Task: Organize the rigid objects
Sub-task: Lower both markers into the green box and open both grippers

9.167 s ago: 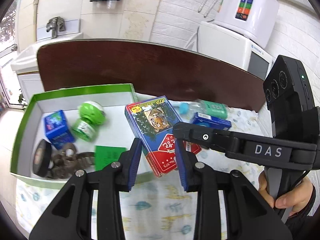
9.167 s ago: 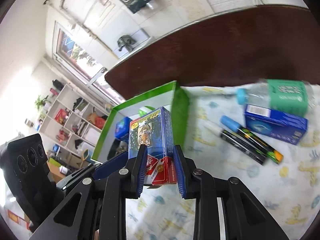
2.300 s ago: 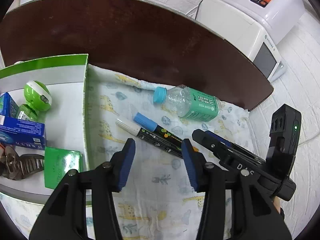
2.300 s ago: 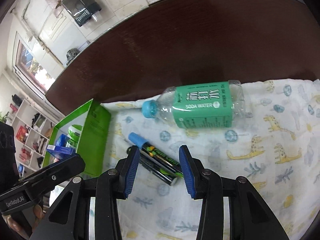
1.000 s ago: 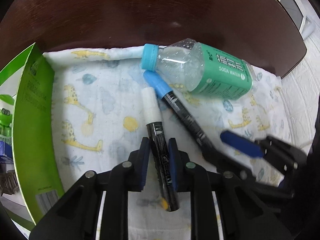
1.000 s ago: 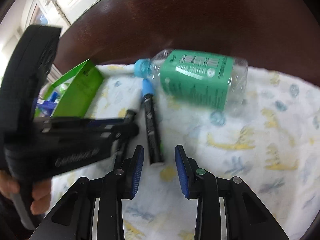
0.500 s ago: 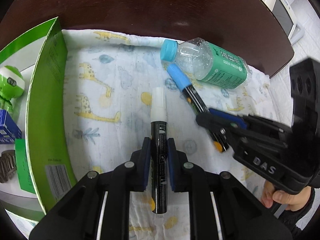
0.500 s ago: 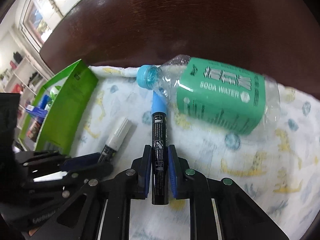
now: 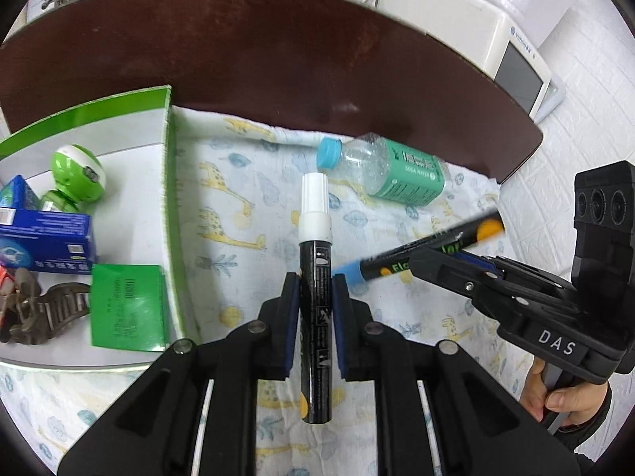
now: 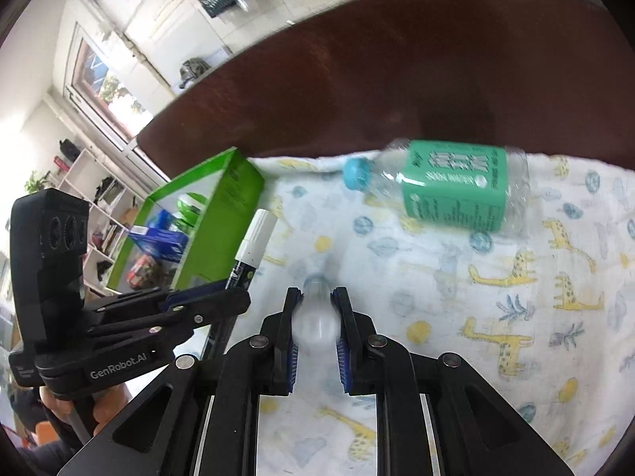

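Observation:
My left gripper [image 9: 315,277] is shut on a black marker with a white cap [image 9: 315,238], held off the cloth with the cap pointing away. To its right, my right gripper [image 9: 432,261] is shut on a black marker with a blue cap [image 9: 456,244], lifted and tilted. In the right wrist view that marker [image 10: 315,317] is a pale blur between the shut jaws of the right gripper [image 10: 316,297]. The left gripper [image 10: 222,293] and its white-capped marker [image 10: 254,242] show at the left. A green-labelled soda water bottle [image 9: 397,176] lies on the cloth beyond.
A green open box [image 9: 168,198] stands at the left, holding a green round toy [image 9: 75,174], blue cartons [image 9: 43,238], a small green box [image 9: 127,305] and a brown hair clip [image 9: 43,313]. The giraffe-print cloth [image 10: 496,317] covers a dark brown table [image 9: 278,59]. A white appliance [image 9: 496,39] stands behind.
Both grippers closed on the markers and lifted them off the cloth. The left one drew back toward the green box. The blue-capped marker now hangs tilted in the right gripper.

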`<move>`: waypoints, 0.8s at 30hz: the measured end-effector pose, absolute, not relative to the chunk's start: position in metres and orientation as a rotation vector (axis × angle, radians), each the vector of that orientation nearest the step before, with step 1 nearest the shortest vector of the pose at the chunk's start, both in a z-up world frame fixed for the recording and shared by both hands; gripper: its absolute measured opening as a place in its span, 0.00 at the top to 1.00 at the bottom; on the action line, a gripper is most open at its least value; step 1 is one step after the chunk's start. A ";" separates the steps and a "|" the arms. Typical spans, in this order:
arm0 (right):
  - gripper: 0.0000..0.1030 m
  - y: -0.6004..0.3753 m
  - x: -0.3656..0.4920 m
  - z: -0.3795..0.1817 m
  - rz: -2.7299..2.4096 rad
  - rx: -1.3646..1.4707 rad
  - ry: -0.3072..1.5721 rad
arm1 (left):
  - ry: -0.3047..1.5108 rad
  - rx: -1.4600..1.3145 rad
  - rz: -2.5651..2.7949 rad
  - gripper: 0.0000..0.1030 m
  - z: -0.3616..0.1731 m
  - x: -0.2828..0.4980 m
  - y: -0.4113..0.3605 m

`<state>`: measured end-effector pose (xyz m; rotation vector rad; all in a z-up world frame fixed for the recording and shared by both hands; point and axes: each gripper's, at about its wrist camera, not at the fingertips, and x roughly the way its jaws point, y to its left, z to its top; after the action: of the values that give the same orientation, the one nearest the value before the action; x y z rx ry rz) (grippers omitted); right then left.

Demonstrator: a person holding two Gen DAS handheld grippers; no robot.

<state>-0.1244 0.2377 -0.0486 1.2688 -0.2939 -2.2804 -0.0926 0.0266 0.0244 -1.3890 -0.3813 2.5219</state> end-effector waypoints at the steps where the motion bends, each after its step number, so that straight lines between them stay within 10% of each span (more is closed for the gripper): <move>1: 0.82 0.233 -0.123 -0.043 -2.286 1.251 -0.285 | -0.389 -1.373 2.533 0.86 0.028 -0.091 0.027; 24: 0.82 0.060 -0.107 0.020 -2.127 1.061 -0.081 | -0.567 -1.173 2.839 0.86 0.075 -0.039 -0.116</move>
<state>-0.1067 0.0598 0.0200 1.0605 -0.0807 -2.1271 -0.0386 -0.1157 0.0752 -1.1735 -0.5668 2.8391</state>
